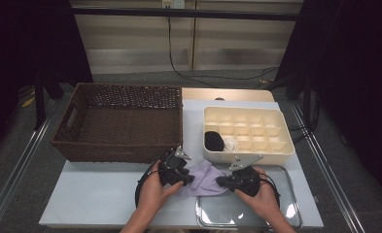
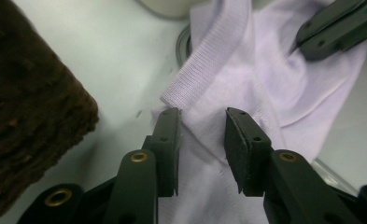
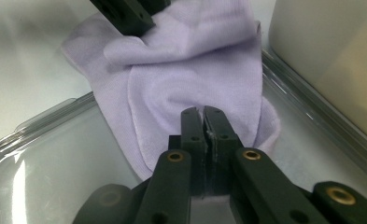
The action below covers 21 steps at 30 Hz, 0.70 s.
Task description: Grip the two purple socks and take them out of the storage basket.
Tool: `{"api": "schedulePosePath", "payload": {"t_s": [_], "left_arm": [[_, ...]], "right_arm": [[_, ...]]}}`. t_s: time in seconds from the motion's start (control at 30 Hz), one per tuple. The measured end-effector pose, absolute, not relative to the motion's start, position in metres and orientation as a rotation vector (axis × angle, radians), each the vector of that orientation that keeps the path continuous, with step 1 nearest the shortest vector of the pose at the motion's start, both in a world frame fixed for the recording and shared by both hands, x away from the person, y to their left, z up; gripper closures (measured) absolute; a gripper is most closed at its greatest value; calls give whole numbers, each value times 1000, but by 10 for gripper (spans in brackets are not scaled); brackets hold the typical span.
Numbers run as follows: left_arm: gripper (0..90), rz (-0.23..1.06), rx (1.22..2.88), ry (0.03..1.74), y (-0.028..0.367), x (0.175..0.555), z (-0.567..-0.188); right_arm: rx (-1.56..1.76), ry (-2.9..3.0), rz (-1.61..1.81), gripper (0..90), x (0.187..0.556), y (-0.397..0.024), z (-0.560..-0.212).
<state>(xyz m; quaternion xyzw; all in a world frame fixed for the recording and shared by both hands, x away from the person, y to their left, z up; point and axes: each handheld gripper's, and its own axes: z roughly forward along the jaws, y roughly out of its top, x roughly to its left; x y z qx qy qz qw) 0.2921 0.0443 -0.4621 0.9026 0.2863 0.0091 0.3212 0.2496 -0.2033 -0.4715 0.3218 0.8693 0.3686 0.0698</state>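
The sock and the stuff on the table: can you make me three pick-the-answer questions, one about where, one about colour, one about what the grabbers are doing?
1. Where does the sock lie?
A. in the wicker basket
B. half on the clear tray, half on the table
C. in the cream box

2. What colour is the sock?
A. pale purple
B. green
C. red

3. How do the right gripper's jaws stand?
A. wide open above the sock
B. closed on the sock
C. closed on the basket

Answers:
1 B: the right gripper view shows one end on the tray, the rest on the table.
2 A: it is lilac in all views.
3 B: the jaws pinch a fold of fabric.
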Motion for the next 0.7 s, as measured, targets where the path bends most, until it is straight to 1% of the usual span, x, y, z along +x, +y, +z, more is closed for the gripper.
{"api": "schedulePosePath", "payload": {"t_s": [0.03, 0.07, 0.17, 0.3, 0.47, 0.7], "left_arm": [[695, 27, 2377, 741, 43, 291, -462], [734, 23, 2388, 733, 42, 291, -463], [789, 70, 2416, 713, 39, 288, -463], [858, 73, 2417, 724, 39, 286, -461], [873, 108, 2415, 709, 42, 285, -456], [874, 104, 2359, 736, 58, 283, -444]], "right_arm": [[972, 2617, 1108, 869, 249, -203, -471], [972, 2617, 1107, 869, 249, -203, -471], [972, 2615, 1106, 871, 250, -202, -472], [976, 2614, 1104, 874, 250, -201, -472], [973, 2618, 1112, 877, 251, -201, -472], [952, 2608, 1123, 876, 251, -201, -464]]}}
